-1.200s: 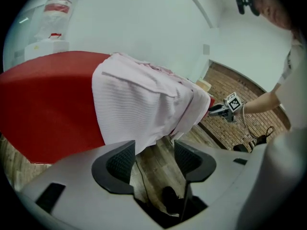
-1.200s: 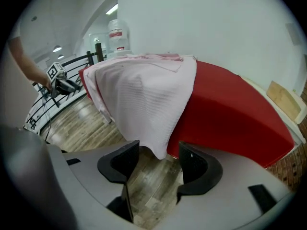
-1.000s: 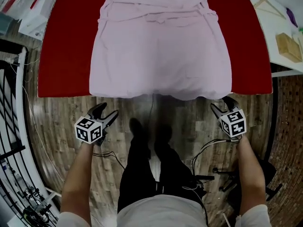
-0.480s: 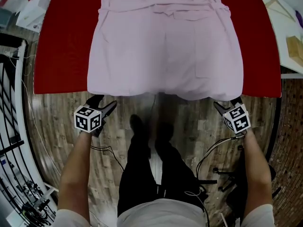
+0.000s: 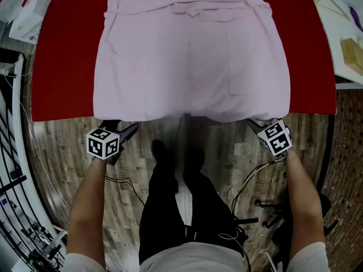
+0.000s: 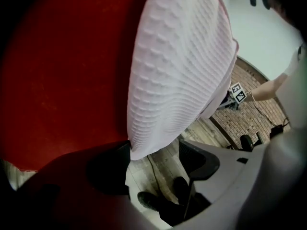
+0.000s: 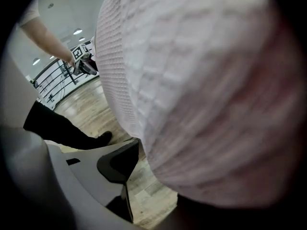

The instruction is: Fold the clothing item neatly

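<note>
We have left gripper and right gripper both open and clamping nothing at the hem corners, bottom of frame, with the garment flat on the table, so shallow bites risk slipping and skewing the fold.

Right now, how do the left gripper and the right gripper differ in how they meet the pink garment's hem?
The left gripper has just a hem corner of the pink knit garment between its jaws; the right gripper has fabric filling most of its view. Both of the left gripper's jaws show; one of the right gripper's is covered by fabric. Both grippers are open at the near hem.
</note>
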